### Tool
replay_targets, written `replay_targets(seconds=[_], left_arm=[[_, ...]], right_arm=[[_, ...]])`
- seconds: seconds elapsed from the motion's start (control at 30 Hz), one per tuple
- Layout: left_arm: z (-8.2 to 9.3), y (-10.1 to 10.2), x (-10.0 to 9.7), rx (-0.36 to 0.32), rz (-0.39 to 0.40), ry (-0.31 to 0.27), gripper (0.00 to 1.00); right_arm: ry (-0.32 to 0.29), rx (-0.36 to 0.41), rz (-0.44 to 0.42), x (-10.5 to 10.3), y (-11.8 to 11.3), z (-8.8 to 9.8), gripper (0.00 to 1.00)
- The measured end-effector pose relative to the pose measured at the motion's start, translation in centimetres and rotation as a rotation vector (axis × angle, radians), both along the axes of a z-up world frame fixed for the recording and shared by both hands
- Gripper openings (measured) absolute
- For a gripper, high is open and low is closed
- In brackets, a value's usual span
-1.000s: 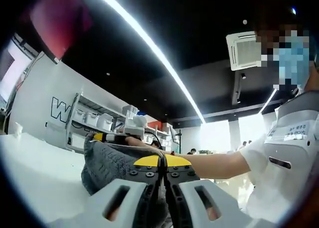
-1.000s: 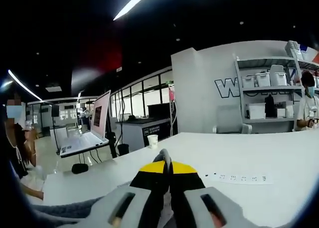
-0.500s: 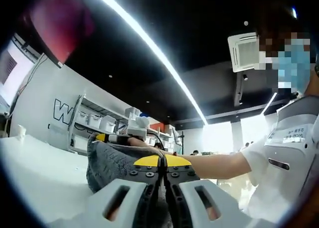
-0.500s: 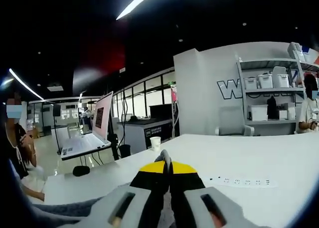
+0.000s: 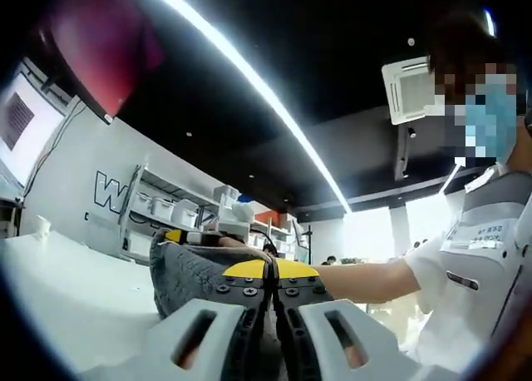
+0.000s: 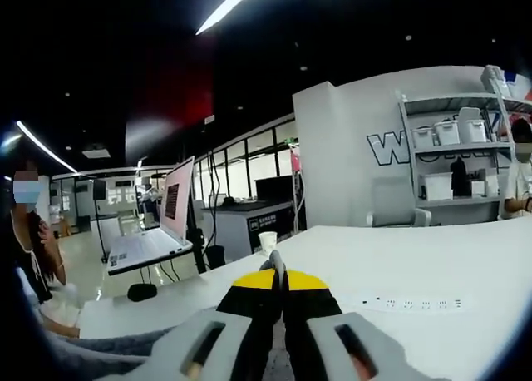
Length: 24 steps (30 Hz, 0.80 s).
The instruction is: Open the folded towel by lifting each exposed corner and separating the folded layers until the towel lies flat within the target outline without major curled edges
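Left gripper view. My left gripper [image 5: 272, 273], grey-bodied with yellow-and-black tips, has its two jaws pressed together at 6 o'clock, clamped on one dark grey knitted towel [image 5: 193, 274]. The cloth bunches up from 7 o'clock toward the centre and drapes over the white table [image 5: 66, 289] at 8 o'clock. At the towel's far top edge I see the other, right gripper [image 5: 204, 235], its yellow tip touching the cloth; I cannot tell from here how its jaws stand. One bare forearm [image 5: 366, 279] reaches in from 3 o'clock, belonging to a person in a white shirt [image 5: 465, 281] at 4 o'clock. One metal shelf rack with white bins [image 5: 158, 210] stands at 9 o'clock.

Right gripper view. My right gripper [image 6: 278, 279] shows two jaws closed tight at 6 o'clock, with grey towel cloth [image 6: 100, 352] trailing off at 8 o'clock and a sliver pinched between the tips. On the white table I count one white paper cup [image 6: 268, 242] just above centre and one white power strip [image 6: 413, 304] at 4 o'clock. One open laptop [image 6: 158, 227] sits at 9 o'clock.
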<state>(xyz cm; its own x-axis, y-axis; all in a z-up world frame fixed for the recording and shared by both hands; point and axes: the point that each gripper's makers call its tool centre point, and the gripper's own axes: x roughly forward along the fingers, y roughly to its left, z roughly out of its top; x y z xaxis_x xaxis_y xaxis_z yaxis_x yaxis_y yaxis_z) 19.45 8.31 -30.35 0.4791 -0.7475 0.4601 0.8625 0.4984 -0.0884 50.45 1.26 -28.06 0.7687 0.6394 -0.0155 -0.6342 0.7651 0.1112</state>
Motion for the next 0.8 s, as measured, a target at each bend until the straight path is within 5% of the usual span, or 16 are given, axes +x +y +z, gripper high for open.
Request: replay_targets(seconds=[0.8], left_arm=[[-0.5,2.8,0.6,0.077,0.09,-0.027,0.0]], right_arm=[[0.007,-0.012,0.021,0.2,2.0,-0.8,0.0]])
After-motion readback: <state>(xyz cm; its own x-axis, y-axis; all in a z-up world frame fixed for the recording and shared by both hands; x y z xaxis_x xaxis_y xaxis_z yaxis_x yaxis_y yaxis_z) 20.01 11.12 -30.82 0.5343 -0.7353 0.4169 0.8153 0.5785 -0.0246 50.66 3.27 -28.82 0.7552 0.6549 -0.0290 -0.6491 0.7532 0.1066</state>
